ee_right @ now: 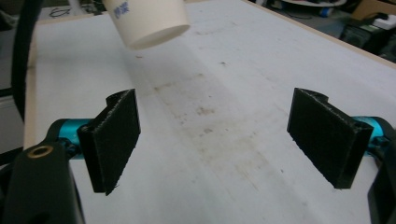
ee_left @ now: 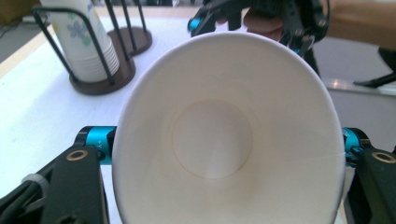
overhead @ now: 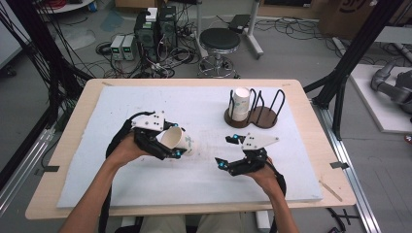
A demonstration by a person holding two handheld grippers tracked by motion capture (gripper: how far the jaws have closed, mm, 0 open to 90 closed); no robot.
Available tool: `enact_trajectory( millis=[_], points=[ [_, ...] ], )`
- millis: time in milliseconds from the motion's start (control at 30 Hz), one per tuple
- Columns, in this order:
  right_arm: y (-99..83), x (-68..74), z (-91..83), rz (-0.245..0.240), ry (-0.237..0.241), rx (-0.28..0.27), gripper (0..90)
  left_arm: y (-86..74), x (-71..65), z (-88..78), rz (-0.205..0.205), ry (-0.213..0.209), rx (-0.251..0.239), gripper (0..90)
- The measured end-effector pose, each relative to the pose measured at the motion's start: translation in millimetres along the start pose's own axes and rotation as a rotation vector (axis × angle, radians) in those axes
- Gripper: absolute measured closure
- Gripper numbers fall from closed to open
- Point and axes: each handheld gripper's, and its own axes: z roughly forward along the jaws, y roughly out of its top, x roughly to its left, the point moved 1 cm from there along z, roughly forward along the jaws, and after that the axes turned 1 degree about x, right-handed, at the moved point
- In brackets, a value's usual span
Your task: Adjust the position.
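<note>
My left gripper (overhead: 176, 147) is shut on a white paper cup (overhead: 180, 140) and holds it on its side just above the white board (overhead: 194, 179). In the left gripper view the cup (ee_left: 215, 140) turns its open mouth to the camera, squeezed slightly oval between the blue-tipped jaws of the gripper (ee_left: 229, 151). My right gripper (overhead: 228, 151) hovers to the right of the cup, open with nothing between its pads (ee_right: 114, 140). In the right gripper view, my right gripper (ee_right: 219, 140) has the cup's base (ee_right: 147, 21) ahead of it at the top left.
A dark wire cup rack (overhead: 265, 116) stands at the back right of the board with a stack of paper cups (overhead: 240, 104) in one of its slots. A thin wooden stick (overhead: 330, 190) lies at the table's right edge. A stool (overhead: 221, 41) and computers (overhead: 155, 29) are on the floor beyond.
</note>
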Motion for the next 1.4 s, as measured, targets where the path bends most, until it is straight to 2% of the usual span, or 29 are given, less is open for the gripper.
enact_trajectory(
  millis=[167,300,400,667,867,1067,1400],
  points=[
    [-10.5,-4.8,-7.7,0.044,-0.068,-0.013,17.5,4.6,3.3,1.9,0.010,0.008,0.057,30.2],
    [-14.9,-8.1,-10.9,0.061,-0.129,-0.015,17.5,7.7,6.3,3.6,0.020,0.022,0.117,30.3],
    [-17.5,-9.2,-12.2,0.096,-0.160,0.001,17.5,9.8,7.9,7.1,0.035,0.024,0.163,30.3],
    [-28.4,-14.5,-16.1,0.144,-0.258,0.021,17.5,17.7,14.1,16.1,0.071,0.014,0.270,30.3],
    [-41.6,-20.7,-19.8,0.163,-0.311,0.012,17.5,24.4,17.8,17.7,0.077,0.011,0.300,30.3],
    [-52.1,-26.0,-22.4,0.180,-0.322,-0.024,17.5,25.7,20.5,19.0,0.079,0.008,0.324,30.4],
    [-60.9,-28.4,-19.9,0.194,-0.320,-0.005,17.6,20.9,25.2,22.5,0.062,0.003,0.360,30.5]
  ],
)
